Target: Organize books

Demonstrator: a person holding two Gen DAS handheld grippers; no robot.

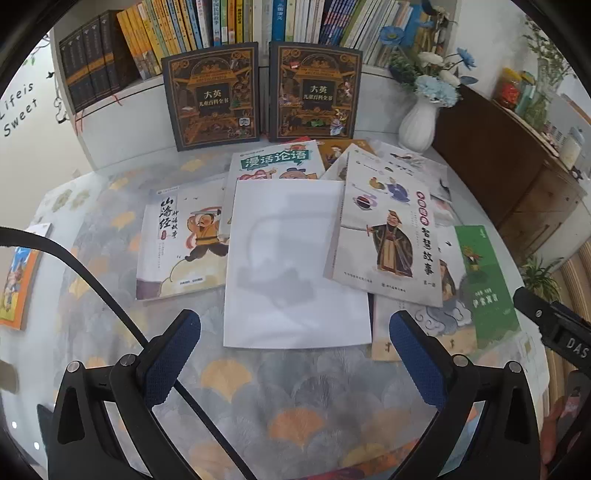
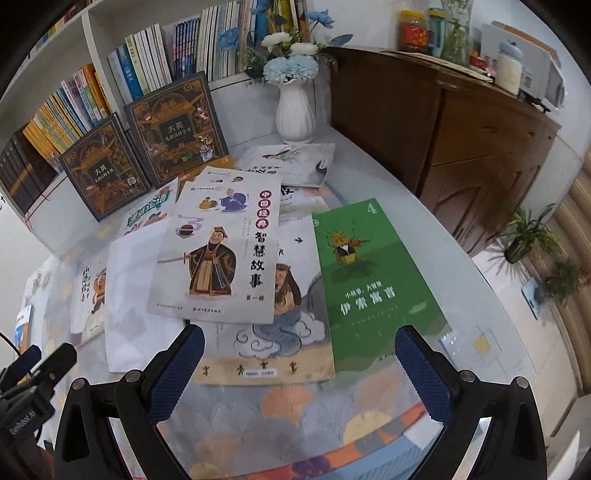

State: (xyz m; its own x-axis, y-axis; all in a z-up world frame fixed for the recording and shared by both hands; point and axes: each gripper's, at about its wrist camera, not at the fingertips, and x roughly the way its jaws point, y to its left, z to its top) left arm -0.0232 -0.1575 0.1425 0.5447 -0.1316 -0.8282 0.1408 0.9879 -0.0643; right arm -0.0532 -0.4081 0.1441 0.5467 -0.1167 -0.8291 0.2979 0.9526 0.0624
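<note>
Loose books [image 1: 384,236] lie overlapping on the desk [image 1: 295,398]; a bookshelf [image 1: 207,26] behind holds upright rows, and a white vase [image 2: 295,110] holds blue flowers [image 2: 291,62]. Left tongs [image 1: 295,354] and right tongs [image 2: 299,365] hover spread apart, grasping nothing.

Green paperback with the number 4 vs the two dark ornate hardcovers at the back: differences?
The green paperback lies flat on the table; the two dark ornate hardcovers stand upright against the shelf. The green one has a plain cover, the dark ones dense gold patterning. The green one looks thin, the dark ones thicker. All show front covers.
</note>
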